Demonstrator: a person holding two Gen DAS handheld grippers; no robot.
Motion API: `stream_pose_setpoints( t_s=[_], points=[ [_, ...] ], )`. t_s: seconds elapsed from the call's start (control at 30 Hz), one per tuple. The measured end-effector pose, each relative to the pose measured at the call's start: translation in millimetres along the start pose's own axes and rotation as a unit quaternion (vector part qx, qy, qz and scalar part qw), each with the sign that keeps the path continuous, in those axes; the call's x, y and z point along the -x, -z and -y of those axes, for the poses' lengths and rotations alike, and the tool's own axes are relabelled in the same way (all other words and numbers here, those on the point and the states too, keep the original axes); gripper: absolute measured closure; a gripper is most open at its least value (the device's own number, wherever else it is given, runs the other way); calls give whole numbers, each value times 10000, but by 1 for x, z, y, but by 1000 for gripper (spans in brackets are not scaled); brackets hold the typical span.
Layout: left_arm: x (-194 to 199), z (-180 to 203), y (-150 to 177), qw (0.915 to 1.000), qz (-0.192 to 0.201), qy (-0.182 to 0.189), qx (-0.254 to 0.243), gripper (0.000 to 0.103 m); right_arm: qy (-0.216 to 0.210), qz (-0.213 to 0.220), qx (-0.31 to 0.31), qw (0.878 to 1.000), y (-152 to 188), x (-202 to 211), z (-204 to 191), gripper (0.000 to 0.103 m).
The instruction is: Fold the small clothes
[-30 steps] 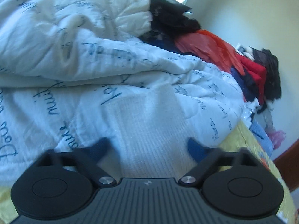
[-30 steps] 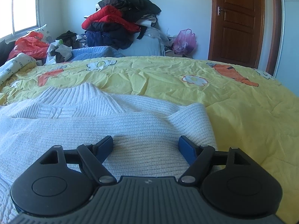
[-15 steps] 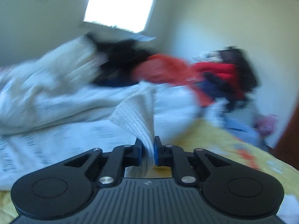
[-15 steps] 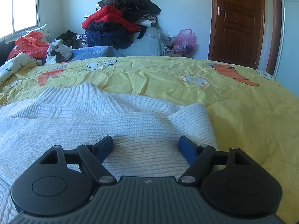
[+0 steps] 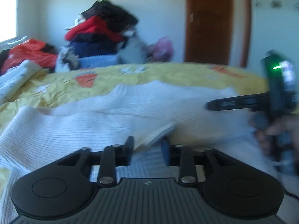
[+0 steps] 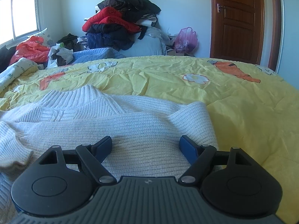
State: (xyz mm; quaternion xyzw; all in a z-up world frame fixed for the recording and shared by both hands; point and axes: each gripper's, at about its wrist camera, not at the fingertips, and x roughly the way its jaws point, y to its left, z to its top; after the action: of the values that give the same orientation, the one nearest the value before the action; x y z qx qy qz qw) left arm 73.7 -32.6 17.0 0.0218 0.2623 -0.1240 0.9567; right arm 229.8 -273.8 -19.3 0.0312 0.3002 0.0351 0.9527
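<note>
A: Begin at the fingers. What is around them?

B: On the left gripper (image 5: 147,147) the fingers stand a little apart, with a folded edge of the white knit sweater (image 5: 115,112) between them; the view is blurred, so I cannot tell whether they touch it. At 3 o'clock in that view the person's right hand (image 5: 276,130) grips the handle of the other tool, its black bar lying across the knit.

A: And the right side?

B: The right gripper (image 6: 146,145) has its fingers spread wide, hovering low over the sweater (image 6: 119,128) with nothing between them. A ribbed cuff (image 6: 16,155) curls at 9 o'clock (its edge slightly flared).

A: How does the garment lie?

B: Flat on the bed's yellow quilt (image 6: 243,108), long axis running from 9 to 3 o'clock in the right view, the ribbed collar (image 6: 87,91) peaking toward 12.

A: Farther out?

B: A heap of clothes (image 6: 119,22), red and black, is stacked against the wall at 12 o'clock beyond the bed. A pink plastic bag (image 6: 186,39) sits near it at 1 o'clock, a wooden door (image 6: 239,18) at 2, an orange bag (image 6: 31,50) and a window (image 6: 20,18) toward 10. A white printed duvet (image 6: 13,72) lies rolled at the quilt's 9 o'clock edge.
</note>
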Motion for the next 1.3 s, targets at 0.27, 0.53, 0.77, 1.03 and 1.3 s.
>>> stream_pose_setpoints(
  t_s=[0.27,0.53,0.77,1.03,1.3],
  points=[
    [66,-85,39,9835,372,44,1770,0,5,-16,81,10000,0,0,-2,18],
    [67,-99,59,9725,55,-70,2329,0,-1394,-320,-521,9883,-26,47,-41,19],
    [49,-109,57,9702,89,0,2420,0,-2136,-1949,-959,9525,-19,10,-86,37],
    [46,-114,56,9674,139,71,2528,0,-1981,-1823,-355,9624,-14,11,-121,88],
    [44,-116,56,9667,152,87,2553,0,-2231,-809,20,9714,-78,63,-101,91]
  ],
)
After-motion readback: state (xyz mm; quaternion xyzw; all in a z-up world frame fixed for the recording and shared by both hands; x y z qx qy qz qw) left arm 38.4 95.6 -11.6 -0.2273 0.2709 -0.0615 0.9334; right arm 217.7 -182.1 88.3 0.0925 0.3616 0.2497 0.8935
